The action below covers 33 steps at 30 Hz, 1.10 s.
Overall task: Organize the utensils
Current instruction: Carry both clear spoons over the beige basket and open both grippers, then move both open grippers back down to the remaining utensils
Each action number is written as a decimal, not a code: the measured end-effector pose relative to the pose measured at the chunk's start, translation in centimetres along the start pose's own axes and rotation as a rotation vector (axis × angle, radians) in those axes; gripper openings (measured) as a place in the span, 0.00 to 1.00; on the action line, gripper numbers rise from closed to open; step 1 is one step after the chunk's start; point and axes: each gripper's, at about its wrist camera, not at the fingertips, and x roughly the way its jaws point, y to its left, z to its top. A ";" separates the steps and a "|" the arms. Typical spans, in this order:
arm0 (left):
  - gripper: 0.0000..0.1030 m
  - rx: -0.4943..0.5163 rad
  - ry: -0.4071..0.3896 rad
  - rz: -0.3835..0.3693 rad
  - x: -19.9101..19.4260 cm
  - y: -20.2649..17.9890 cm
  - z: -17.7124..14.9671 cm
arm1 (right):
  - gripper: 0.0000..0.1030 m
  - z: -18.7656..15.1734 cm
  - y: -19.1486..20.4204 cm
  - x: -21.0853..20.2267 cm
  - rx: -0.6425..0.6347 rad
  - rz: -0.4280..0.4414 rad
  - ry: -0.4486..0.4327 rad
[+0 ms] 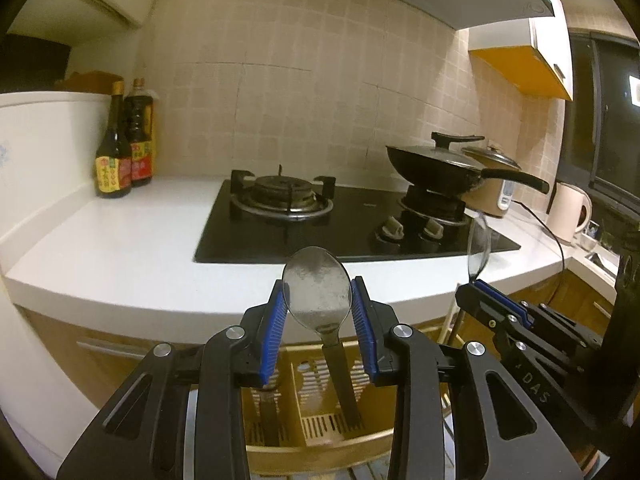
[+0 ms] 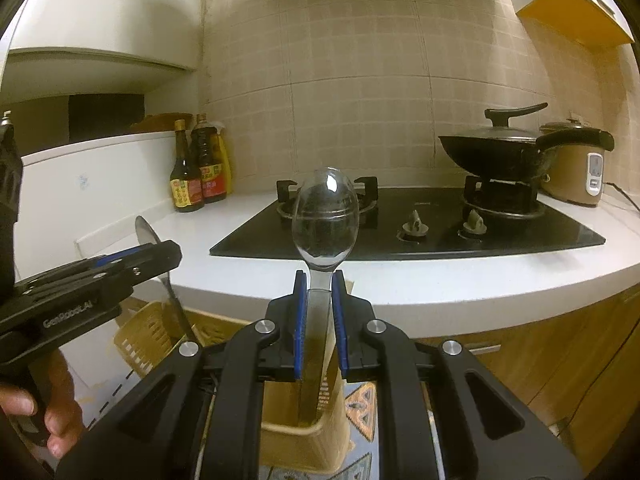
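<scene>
My left gripper [image 1: 318,304] is shut on a metal spoon [image 1: 317,286], its blue pads [image 1: 360,312] clamping the bowl. The handle hangs down into a yellow slotted utensil holder [image 1: 320,432] below the counter edge. My right gripper [image 2: 319,312] is shut on the handle of a second, shiny spoon [image 2: 325,216], bowl up, with the handle reaching into the same yellow holder [image 2: 304,408]. The right gripper also shows at the right of the left wrist view [image 1: 480,300], and the left gripper at the left of the right wrist view [image 2: 132,260].
A white counter [image 1: 120,252] holds a black gas hob [image 1: 348,220], a lidded wok [image 1: 440,168], two sauce bottles [image 1: 120,152], a rice cooker [image 2: 576,176] and a white kettle [image 1: 568,212]. Wooden cabinet fronts [image 2: 560,360] lie below the counter.
</scene>
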 end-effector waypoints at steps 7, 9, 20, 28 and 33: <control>0.37 -0.007 0.008 -0.024 -1.6 0.3 -0.2 | 0.12 -0.6 -0.3 -2.1 0.027 0.030 0.034; 0.40 -0.013 0.011 -0.036 -2.5 0.5 -0.3 | 0.18 -0.7 -0.3 -2.8 0.033 0.039 0.040; 0.48 -0.057 0.039 -0.065 -7.6 1.8 -1.2 | 0.41 -0.5 0.8 -8.5 0.053 0.055 0.055; 0.51 -0.047 0.105 -0.060 -10.2 1.5 -2.5 | 0.41 -0.9 1.6 -10.9 0.067 0.057 0.152; 0.51 -0.018 0.227 -0.031 -10.0 1.7 -5.3 | 0.41 -2.6 2.7 -10.3 0.047 0.073 0.310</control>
